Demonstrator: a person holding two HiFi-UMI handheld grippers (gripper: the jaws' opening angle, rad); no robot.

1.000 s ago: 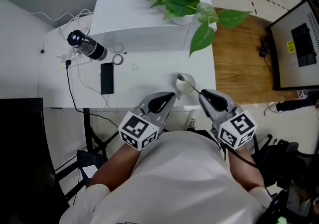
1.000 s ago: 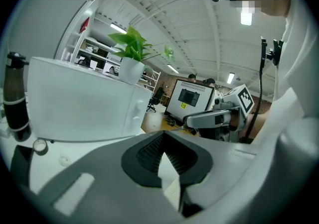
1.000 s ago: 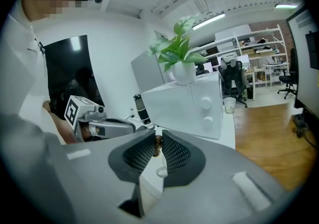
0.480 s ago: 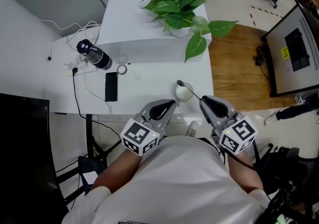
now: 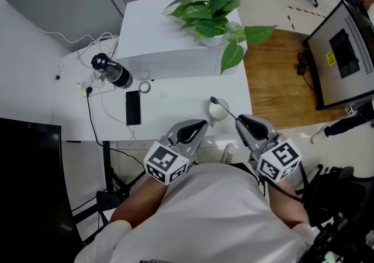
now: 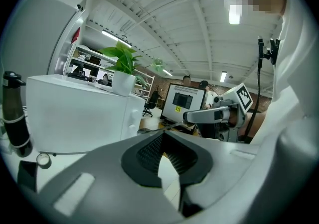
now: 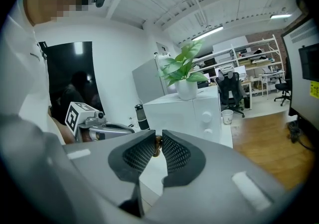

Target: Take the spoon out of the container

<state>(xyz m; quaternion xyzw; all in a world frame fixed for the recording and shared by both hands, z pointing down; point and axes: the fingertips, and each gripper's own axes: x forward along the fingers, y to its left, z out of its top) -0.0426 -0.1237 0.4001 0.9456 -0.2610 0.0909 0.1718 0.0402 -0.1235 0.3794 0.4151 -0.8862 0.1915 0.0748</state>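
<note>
A small white container (image 5: 219, 112) stands near the table's front edge. A metal spoon (image 5: 215, 101) slants across it, its bowl over the far-left rim and its handle running back to my right gripper (image 5: 241, 120). That gripper is shut on the handle's end, and a brownish tip shows between its pads (image 7: 157, 146). My left gripper (image 5: 196, 126) hovers just left of the container with its tips together and nothing in them. In the left gripper view the spoon handle (image 6: 172, 126) reaches out from the right gripper (image 6: 199, 116).
A potted plant (image 5: 210, 7) sits on a white box (image 5: 169, 40) at the back. On the left part of the table are a black bottle (image 5: 114, 72), a phone (image 5: 133, 107), a tape roll (image 5: 145, 86) and cables. Wooden floor and a monitor lie to the right.
The head view has drifted, so the table looks a little farther and higher. Both grippers and the spoon keep the same places relative to the container.
</note>
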